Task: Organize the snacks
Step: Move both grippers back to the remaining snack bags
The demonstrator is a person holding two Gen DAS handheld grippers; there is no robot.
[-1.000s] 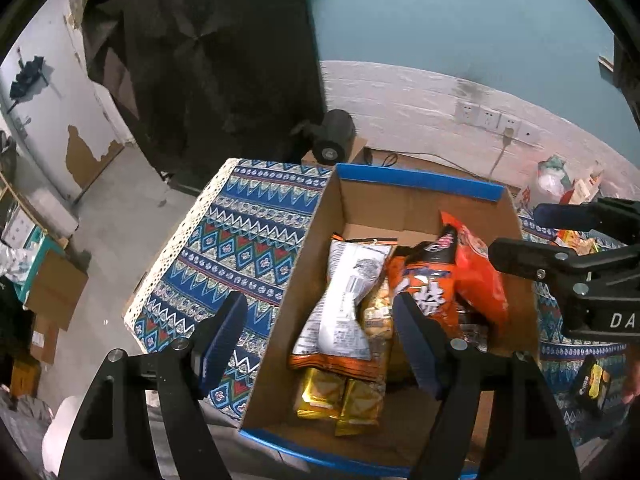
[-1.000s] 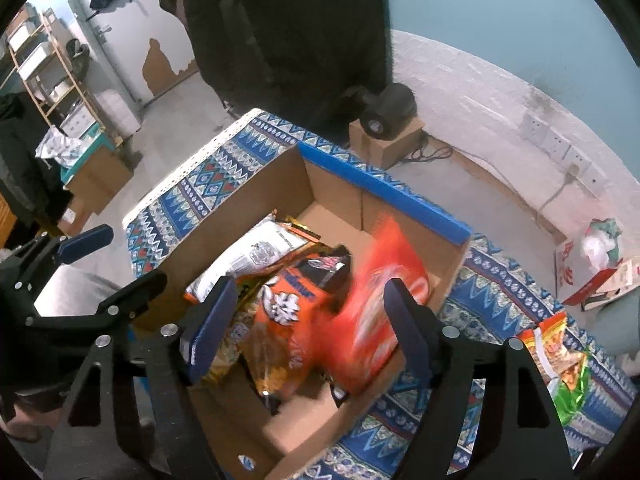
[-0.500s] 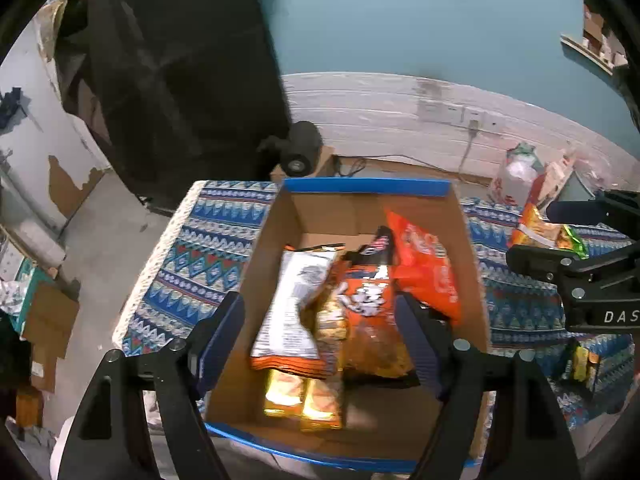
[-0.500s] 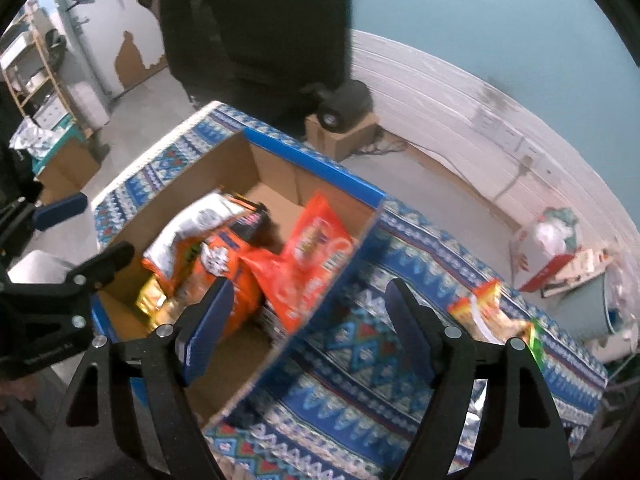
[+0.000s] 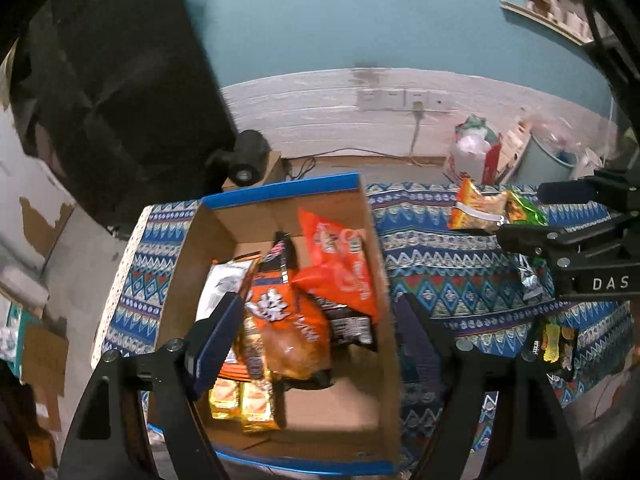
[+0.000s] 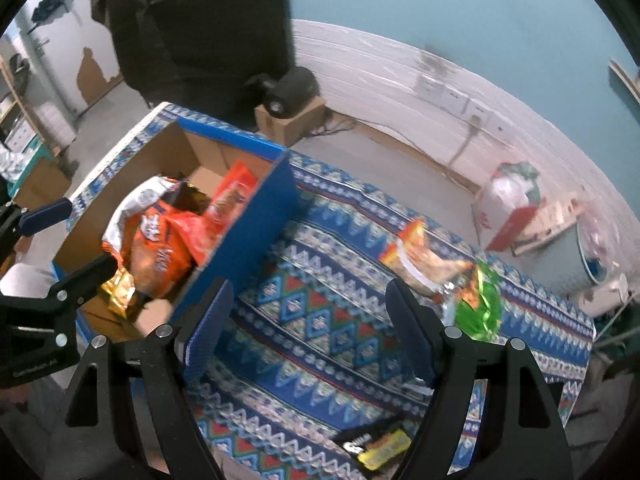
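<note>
Over box: left claw (image 5: 320, 328) spread, empty
Over cloth: right claw (image 6: 310, 316) spread, empty
Box (image 5: 280, 194): snack bags inside

I note a teal wall (image 5: 360, 20) above white panelling (image 5: 320, 108) with sockets (image 5: 400, 100); grey floor (image 6: 120, 108) at upper left.

A cardboard box (image 5: 372, 240) with blue edging holds a heap of snack bags: a red-orange packet (image 5: 340, 264) leaning on top, an orange bag (image 5: 280, 312), a white one (image 5: 220, 288), gold packets (image 5: 244, 400). Outside on the patterned cloth lie an orange bag (image 6: 420, 256), a green bag (image 6: 480, 304) and a black-yellow packet (image 6: 376, 444).
</note>
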